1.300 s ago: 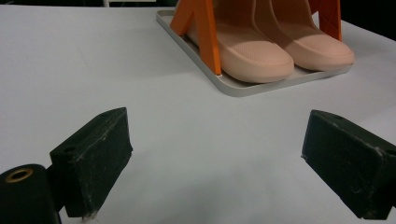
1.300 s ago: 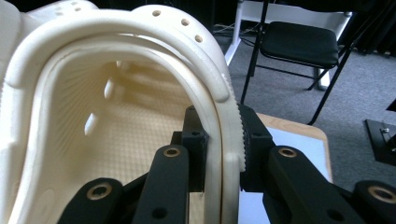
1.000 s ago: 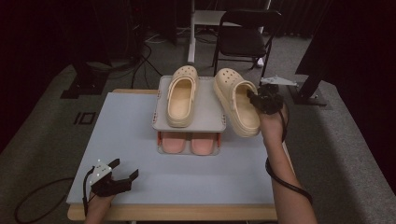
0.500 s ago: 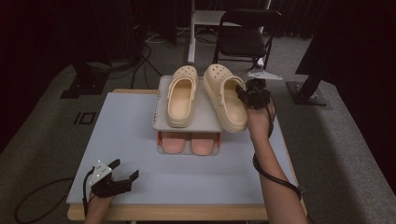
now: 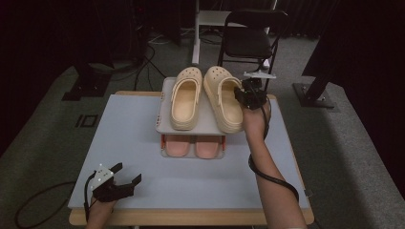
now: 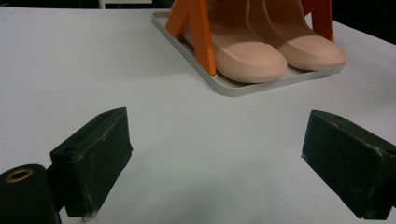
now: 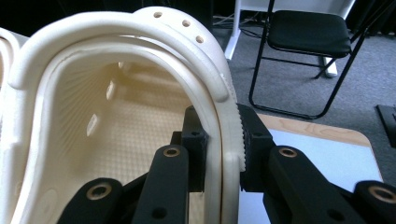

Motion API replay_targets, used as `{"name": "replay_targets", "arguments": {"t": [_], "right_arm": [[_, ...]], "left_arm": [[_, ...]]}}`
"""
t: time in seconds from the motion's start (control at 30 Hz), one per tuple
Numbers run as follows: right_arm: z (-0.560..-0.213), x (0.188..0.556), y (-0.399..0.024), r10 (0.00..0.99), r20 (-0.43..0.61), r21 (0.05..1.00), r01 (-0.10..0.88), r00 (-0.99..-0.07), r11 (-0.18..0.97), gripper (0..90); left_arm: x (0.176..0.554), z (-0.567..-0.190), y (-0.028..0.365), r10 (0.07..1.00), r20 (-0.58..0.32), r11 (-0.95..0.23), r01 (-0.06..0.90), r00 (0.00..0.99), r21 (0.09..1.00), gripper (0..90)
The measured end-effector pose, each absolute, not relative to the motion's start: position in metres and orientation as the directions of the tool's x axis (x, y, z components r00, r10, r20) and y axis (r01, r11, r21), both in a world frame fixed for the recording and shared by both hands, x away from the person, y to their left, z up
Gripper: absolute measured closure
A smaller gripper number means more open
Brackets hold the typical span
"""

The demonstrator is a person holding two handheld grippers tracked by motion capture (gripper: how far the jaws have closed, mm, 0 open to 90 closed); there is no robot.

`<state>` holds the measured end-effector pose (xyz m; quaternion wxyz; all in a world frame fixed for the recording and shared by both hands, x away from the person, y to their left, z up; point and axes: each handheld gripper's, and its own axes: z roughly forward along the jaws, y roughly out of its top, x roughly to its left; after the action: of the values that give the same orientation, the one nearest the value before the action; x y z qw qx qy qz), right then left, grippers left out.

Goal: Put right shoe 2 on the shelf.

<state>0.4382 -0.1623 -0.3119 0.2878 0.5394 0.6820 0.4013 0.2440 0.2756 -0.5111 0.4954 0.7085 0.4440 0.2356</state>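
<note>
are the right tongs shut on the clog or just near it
Shut on it. In the right gripper view the right tongs pinch the side wall of the cream clog, one pad inside the shoe and one outside.

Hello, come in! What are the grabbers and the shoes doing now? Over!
Right gripper shut on right clog sidewall, atop rack. Left gripper open, idle. Nothing in the way.

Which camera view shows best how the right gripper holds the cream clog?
The right gripper view: the right gripper pinches the side wall of the cream clog, one pad inside, one outside. The high view shows that gripper at the clog from afar, the contact unclear.
</note>
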Motion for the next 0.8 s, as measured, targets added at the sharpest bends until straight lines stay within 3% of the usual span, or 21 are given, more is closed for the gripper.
{"name": "replay_targets", "arguments": {"t": [0.8], "right_arm": [[-0.318, 0.446, -0.130, 0.974, 0.050, 0.837, 0.542, -0.222, 0.080, 74.3]], "left_arm": [[0.245, -0.512, 0.277, 0.860, -0.103, -0.121, 0.397, 0.500, 0.910, 7.9]]}}
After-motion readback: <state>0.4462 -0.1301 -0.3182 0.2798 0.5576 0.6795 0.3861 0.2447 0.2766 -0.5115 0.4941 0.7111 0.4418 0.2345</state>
